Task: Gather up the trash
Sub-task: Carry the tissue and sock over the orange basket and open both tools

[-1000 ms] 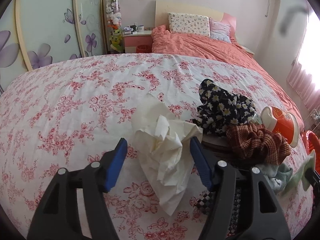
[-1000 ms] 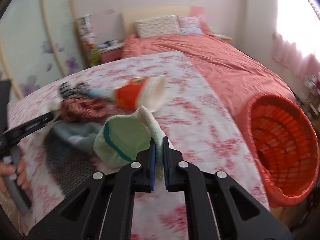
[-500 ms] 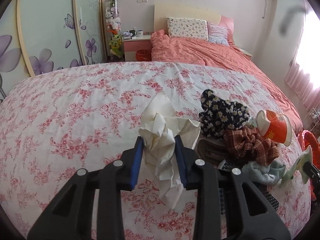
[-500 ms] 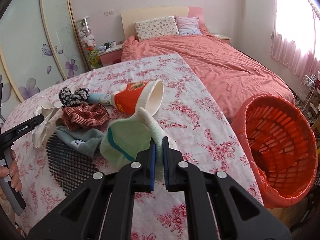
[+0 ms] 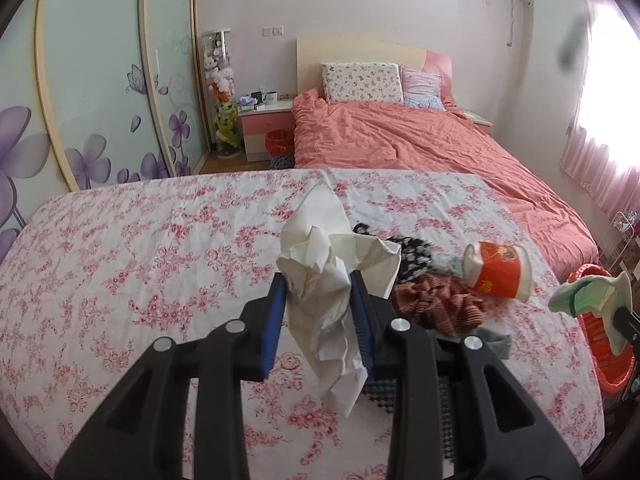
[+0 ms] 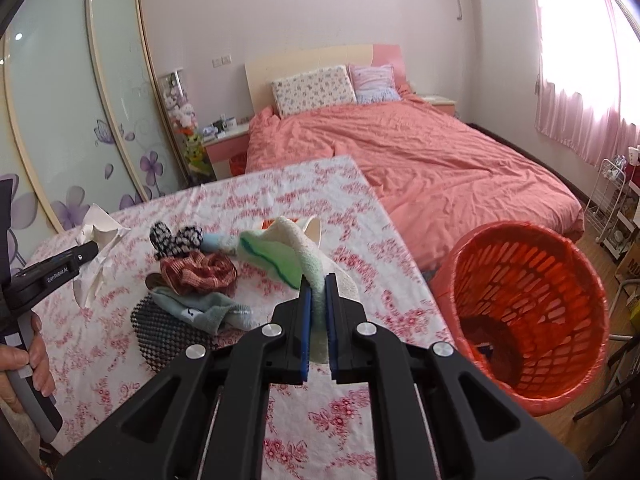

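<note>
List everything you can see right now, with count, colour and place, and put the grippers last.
crumpled white paper: 1, white, held above the floral sheet in the left gripper
pale green sock: 1, green and cream, pinched in the right gripper
red paper cup: 1, red and white, on its side on the sheet
clothes pile: several pieces, black floral, rust knit, light blue, mid-sheet
black mesh mat: 1, black, under the pile
red plastic basket: 1, red liner, on the floor right of the table
floral sheet: 1, white with red flowers, covers the table
coral bed: 1, with two pillows, behind
left gripper: 1, black with blue fingers, shut
right gripper: 1, black with blue fingers, shut
</note>
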{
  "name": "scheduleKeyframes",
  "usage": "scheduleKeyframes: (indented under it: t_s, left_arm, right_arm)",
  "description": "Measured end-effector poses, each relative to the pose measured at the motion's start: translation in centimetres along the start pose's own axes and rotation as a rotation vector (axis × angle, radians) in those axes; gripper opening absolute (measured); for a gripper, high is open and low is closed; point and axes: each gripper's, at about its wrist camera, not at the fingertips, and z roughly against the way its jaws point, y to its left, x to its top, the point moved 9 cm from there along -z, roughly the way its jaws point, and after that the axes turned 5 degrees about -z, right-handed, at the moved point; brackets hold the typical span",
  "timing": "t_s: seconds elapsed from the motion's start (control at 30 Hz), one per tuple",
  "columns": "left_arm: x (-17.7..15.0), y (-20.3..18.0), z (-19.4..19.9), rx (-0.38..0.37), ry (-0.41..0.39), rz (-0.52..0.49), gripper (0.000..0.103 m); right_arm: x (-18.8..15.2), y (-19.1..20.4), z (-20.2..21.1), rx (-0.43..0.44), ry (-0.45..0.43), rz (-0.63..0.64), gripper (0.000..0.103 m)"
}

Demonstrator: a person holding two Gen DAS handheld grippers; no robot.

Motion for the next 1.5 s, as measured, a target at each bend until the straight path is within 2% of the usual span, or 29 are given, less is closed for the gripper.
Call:
scheduleKeyframes:
  t_s: [0.27, 0.67, 0.97, 1.17, 1.5]
  left_arm:
    - [1.2, -3.5, 3.1, -0.042, -0.043, -0.032, 0.032]
    - [1.7, -11.0, 6.5, -0.143, -0.083, -0.102, 0.032]
    - [1.3, -19.7, 7.9, -0.274, -0.087, -0.161, 0.033]
    - [0.7, -27.0, 8.3, -0.380, -0.077, -0.206, 0.033]
    - [-1.1, -36.4, 6.0, -0.516, -0.014, -0.266, 0.033]
  right_arm:
    - [0.9, -1.9, 2.6, -0.013, -0.053, -0.028, 0.007]
    - [1.4, -6.4, 5.5, -0.066, -0.111, -0.085, 0.007]
    - [1.5, -12.3, 6.9, -0.127, -0.143, -0.160, 0.007]
    - [1.4, -16.9, 6.9, -0.176, -0.146, -0.216, 0.007]
    - [1.5, -21.8, 4.9, -0.221, -0.124, -0.277, 0.007]
